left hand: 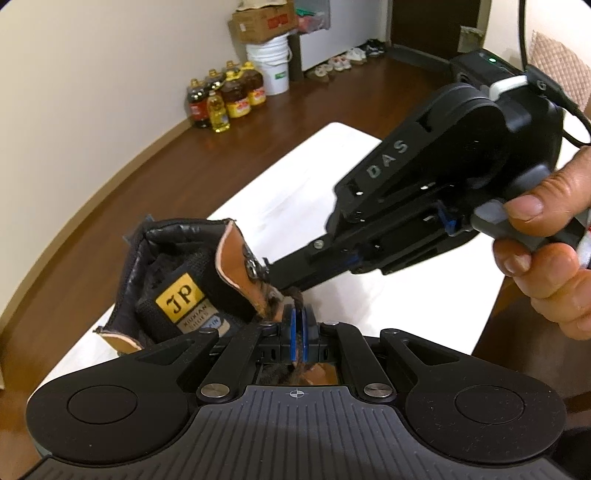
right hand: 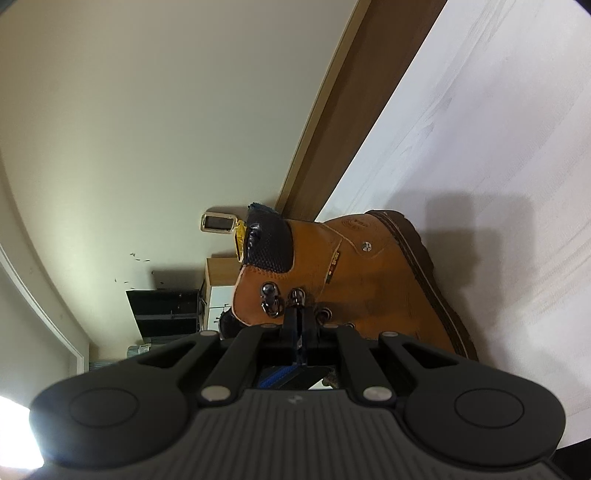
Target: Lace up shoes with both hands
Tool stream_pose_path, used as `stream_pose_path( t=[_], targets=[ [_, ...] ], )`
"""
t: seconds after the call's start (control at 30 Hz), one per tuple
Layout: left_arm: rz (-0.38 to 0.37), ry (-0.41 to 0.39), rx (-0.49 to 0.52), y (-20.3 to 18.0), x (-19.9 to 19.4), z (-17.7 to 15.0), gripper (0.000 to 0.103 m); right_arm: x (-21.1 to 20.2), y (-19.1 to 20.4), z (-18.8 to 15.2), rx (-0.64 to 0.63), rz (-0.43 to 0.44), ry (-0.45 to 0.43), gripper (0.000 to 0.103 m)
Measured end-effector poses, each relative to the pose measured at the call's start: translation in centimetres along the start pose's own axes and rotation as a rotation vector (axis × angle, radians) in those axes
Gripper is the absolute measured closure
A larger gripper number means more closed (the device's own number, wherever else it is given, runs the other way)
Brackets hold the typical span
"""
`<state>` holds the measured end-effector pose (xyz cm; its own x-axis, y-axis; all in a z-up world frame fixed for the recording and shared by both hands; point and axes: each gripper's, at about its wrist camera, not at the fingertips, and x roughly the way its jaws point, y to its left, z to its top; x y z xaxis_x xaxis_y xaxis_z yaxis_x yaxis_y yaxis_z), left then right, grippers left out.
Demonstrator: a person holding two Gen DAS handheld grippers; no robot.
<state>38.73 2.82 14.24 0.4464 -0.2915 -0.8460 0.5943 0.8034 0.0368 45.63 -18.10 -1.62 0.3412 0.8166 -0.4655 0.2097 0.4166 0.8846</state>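
Boot (right hand: 354,273): tan, on white tabletop (right hand: 498,147)
Left tongs (left hand: 298,314): closed, pinching dark lace (left hand: 295,295) beside the tongue
Right tongs (right hand: 298,314): closed, tips at upper lace hook (right hand: 296,295); grip content unclear

Cream plaster wall (left hand: 92,74) above a dark wooden floor (left hand: 155,173) with pale skirting. Against the wall, well beyond the far edge of the white table (left hand: 280,192): cooking-oil bottles (left hand: 225,98), a white bucket (left hand: 271,64) topped by a cardboard box (left hand: 264,20), pairs of shoes (left hand: 345,61) in a row. Dark door (left hand: 439,22) behind. Elsewhere, a black cabinet (right hand: 166,312) and a bright glare (right hand: 14,435).
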Motion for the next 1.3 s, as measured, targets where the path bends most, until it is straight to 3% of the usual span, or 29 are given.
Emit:
stream_pose_path(
  t=[0.1,0.23,0.47,0.73,1.03,1.2,1.3],
  targets=[
    [0.009,0.001,-0.002,0.2,0.2,0.3,0.1,-0.6,-0.2,0.4,0.009,-0.003,-0.016,0.089],
    [0.021,0.006,-0.003,0.2,0.3,0.7,0.1,-1.1,-1.2,1.5,0.048,-0.001,-0.042,0.088],
    [0.036,0.018,-0.002,-0.2,0.4,1.0,0.1,0.8,-2.6,2.2,0.115,0.058,-0.011,0.088],
    [0.053,0.027,-0.001,-0.5,0.7,1.4,0.1,2.0,-4.2,2.6,0.207,0.15,0.021,0.1],
    [0.067,0.045,0.001,-0.7,0.8,1.6,0.098,-1.1,-4.0,4.2,0.11,0.033,-0.108,0.102],
    [0.077,0.037,-0.002,-0.6,0.8,1.6,0.099,0.2,-4.4,4.2,0.148,0.083,-0.017,0.086],
    [0.082,0.038,-0.001,-0.6,0.8,1.7,0.099,1.4,-4.2,3.8,0.163,0.107,0.003,0.086]
  ],
)
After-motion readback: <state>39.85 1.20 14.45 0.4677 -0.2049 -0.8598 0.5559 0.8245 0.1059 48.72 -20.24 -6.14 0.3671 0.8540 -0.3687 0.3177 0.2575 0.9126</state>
